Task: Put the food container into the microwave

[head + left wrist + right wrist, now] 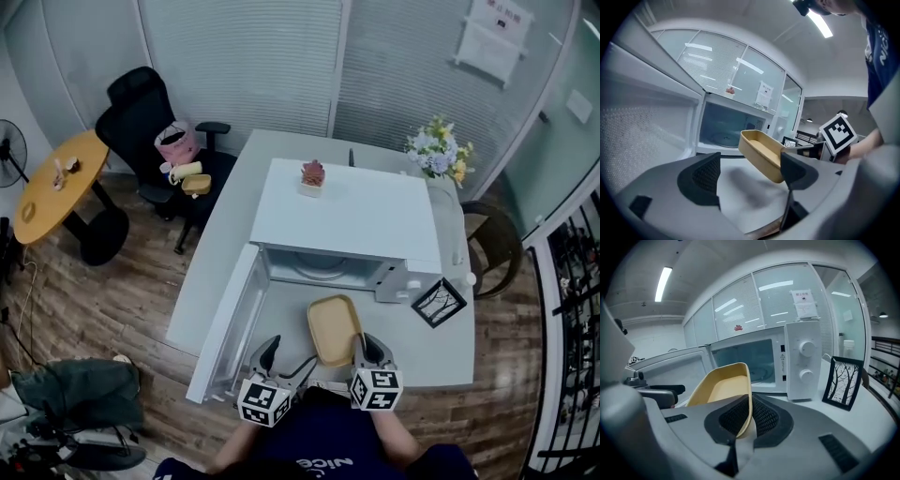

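**empty container pinched by right tongs, in front of open microwave**

food container: tan, shallow, rectangular with rounded corners, nothing in it. it sits in the air just in front of the microwave mouth, not inside. in the left gripper view it is tilted and clear of the tabletop, with a shadow under it.

microwave: white, door swung fully open to the left. the cavity holds only the glass turntable. small pink potted plant on top of it. framed tree picture stands just beside its control panel, to the right.

right tongs: pressed onto the container's near right wall, one pad inside the rim and one outside. they hold it from the near end, pointing toward the microwave.

left tongs: spread wide, nothing between the pads. they are low over the tabletop just left of the container, apart from it, and also point at the microwave.

both tongs sit at the near tabletop edge, close to the person's body, marker cubes side by side.
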Available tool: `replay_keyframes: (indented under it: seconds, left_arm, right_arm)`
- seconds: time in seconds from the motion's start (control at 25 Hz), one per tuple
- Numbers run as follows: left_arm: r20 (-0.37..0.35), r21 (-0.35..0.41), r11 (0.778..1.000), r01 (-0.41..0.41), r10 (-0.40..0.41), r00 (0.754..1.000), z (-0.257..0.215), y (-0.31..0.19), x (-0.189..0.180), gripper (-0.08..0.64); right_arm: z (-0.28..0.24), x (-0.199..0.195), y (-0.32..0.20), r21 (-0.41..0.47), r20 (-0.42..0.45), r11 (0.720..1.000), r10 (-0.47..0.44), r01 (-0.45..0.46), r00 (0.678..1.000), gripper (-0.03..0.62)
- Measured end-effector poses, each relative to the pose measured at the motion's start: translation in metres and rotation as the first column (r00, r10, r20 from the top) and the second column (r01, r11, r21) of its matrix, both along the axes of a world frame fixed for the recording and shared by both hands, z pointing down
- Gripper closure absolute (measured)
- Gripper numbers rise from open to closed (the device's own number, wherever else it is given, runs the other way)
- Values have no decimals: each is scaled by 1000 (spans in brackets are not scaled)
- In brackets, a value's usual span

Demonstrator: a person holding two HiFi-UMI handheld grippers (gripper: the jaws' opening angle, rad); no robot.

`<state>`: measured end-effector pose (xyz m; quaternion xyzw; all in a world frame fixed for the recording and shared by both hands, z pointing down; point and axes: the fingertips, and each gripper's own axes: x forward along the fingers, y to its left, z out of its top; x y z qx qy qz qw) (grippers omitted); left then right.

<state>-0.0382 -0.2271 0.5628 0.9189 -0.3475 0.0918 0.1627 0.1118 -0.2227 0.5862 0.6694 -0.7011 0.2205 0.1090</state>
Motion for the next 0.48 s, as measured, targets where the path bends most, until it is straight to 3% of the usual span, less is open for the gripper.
replay_keyframes:
  seconds: [0.12,0.28,0.48]
  left_arm:
    - [20,2,1000,2,-2,1000,1,-1,2,173]
    - [-21,-24,1000,16,-17,1000,-4,-7,2,173]
    - [-6,-15,999,42,-42,999,-2,-16,-3,173]
  right_arm:
    - [-5,9,-23,-1,-5,1000,-13,13,1000,561]
    - [-4,14,-52,-18,31,1000,-24,24,999,561]
    - [-5,13,-81,-23,-14,999,-34,33,999,561]
